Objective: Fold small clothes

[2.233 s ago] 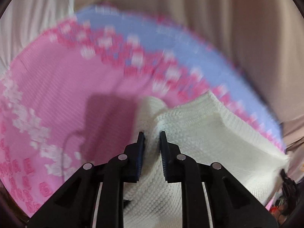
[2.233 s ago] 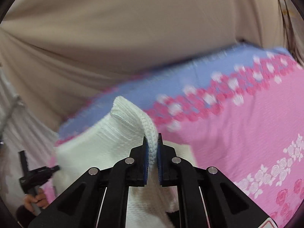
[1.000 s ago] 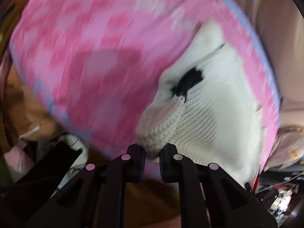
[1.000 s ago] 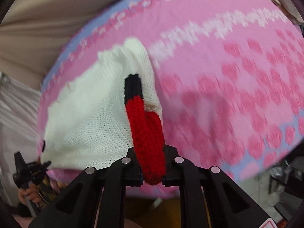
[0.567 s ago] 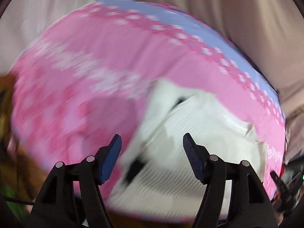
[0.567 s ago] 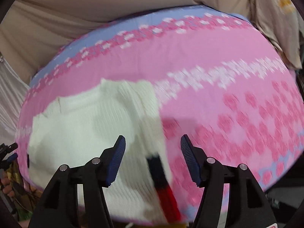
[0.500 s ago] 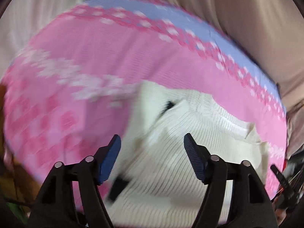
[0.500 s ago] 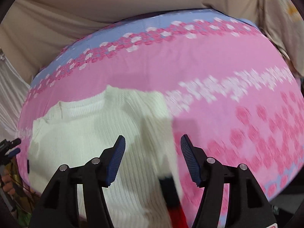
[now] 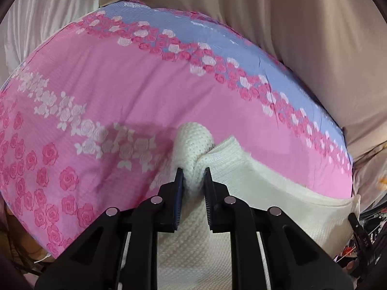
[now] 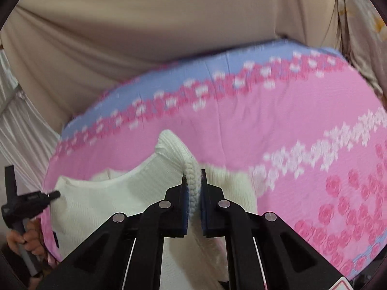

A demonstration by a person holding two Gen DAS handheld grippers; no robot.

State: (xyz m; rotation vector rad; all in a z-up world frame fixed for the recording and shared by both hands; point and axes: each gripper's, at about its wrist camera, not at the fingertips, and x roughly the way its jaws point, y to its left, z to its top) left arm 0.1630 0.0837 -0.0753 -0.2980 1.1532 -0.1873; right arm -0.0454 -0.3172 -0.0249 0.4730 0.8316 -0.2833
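Two black two-finger grippers, each clamped on a cream-white knitted sweater.

Left gripper [image 9: 193, 176]: jaws pinched on a bunched fold of the cream-white knitted sweater [image 9: 266, 193]. Right gripper [image 10: 193, 178]: jaws closed tight on a ribbed edge of the same garment [image 10: 108, 200]. Sweater lies between the two, partly lifted, over a pink rose-patterned bedsheet with a lilac border [image 9: 135, 77]. Beige draped curtain [image 10: 145, 36] behind the bed.
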